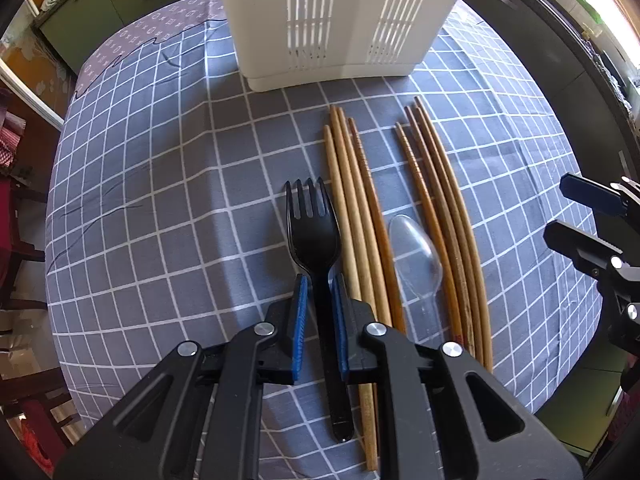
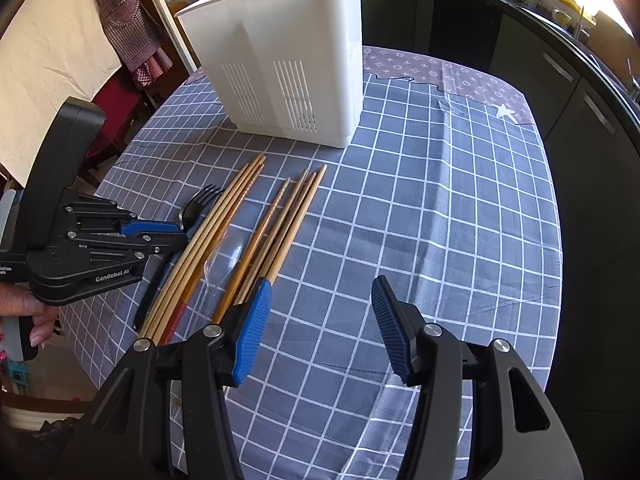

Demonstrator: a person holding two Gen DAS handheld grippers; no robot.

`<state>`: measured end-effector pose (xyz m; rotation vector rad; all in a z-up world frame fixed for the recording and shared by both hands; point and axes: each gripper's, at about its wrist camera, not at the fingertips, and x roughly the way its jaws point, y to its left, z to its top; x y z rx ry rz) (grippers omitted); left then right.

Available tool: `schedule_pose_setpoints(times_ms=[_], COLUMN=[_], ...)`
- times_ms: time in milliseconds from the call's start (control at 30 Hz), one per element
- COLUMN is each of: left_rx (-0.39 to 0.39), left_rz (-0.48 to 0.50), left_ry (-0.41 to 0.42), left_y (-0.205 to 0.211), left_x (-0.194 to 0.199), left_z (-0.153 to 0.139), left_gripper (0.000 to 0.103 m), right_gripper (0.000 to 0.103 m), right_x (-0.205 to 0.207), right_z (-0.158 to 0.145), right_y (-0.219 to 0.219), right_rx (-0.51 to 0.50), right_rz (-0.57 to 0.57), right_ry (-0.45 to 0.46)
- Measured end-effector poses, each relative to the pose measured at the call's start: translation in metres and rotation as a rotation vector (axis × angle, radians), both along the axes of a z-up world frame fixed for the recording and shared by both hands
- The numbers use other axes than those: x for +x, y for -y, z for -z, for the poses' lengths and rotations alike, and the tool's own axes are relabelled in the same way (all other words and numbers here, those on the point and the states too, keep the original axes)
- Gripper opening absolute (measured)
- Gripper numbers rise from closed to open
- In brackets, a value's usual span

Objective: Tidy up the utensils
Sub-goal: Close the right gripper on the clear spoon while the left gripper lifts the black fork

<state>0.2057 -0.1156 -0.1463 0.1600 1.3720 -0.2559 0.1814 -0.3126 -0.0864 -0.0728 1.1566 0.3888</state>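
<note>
A black plastic fork (image 1: 314,236) lies on the checked cloth, tines pointing to the white utensil holder (image 1: 340,20). My left gripper (image 1: 320,284) is shut on the fork's neck, blue pads against both sides. Two bundles of wooden chopsticks (image 1: 360,216) (image 1: 444,216) lie right of the fork, with a clear plastic spoon (image 1: 416,252) between them. My right gripper (image 2: 320,296) is open and empty over bare cloth, right of the chopsticks (image 2: 280,220). The right wrist view shows the left gripper (image 2: 176,232) at the fork (image 2: 198,204), the spoon (image 2: 226,252) and the holder (image 2: 288,60).
The table edge (image 2: 120,152) runs along the left side. Dark kitchen cabinets (image 2: 580,100) stand behind and to the right. A patterned grey cloth (image 2: 460,76) lies beyond the checked one. A hand (image 2: 24,312) holds the left gripper's handle.
</note>
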Motion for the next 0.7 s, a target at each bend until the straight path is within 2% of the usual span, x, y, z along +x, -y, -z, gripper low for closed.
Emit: schedule_pose_setpoints(times_ms=[100,233,300,367,433,633,700], left_rx=[0.006,-0.026,-0.043,-0.066,-0.08,-0.082,-0.085], left_rz=[-0.013,-0.037,-0.04,-0.043,-0.045,-0.028,-0.019], left_ry=[0.002,0.03,0.076,0.119,0.154,0.271,0.287], left_y=[-0.019,-0.033,-0.038,-0.043,-0.048,-0.06,-0.068], left_x=[0.005,0.004,0.002,0.0,-0.003,-0.027,-0.033], left_z=[0.001,-0.003,-0.013,-0.024,-0.034,-0.066,-0.071], left_gripper=[0.012,0.009,0.009,0.009,0.009,0.009,0.009], right_gripper=[0.053,0.053,0.048,0.033,0.026,0.025,0.024], right_x=[-0.002,-0.002,-0.003,-0.004,-0.007,-0.007,-0.007], right_z=[0.001,0.003,0.007,0.013,0.019,0.027,0.03], right_y=[-0.001,-0.013,-0.025,-0.039,-0.052,-0.083,-0.09], right_rx=[-0.009,-0.005,-0.01,-0.003,-0.004,-0.003,-0.012], right_rz=[-0.007,-0.027,-0.047,-0.069,-0.091,-0.108,-0.108], right_ry=[-0.003,-0.027,-0.048,-0.087,-0.123,-0.179,-0.19])
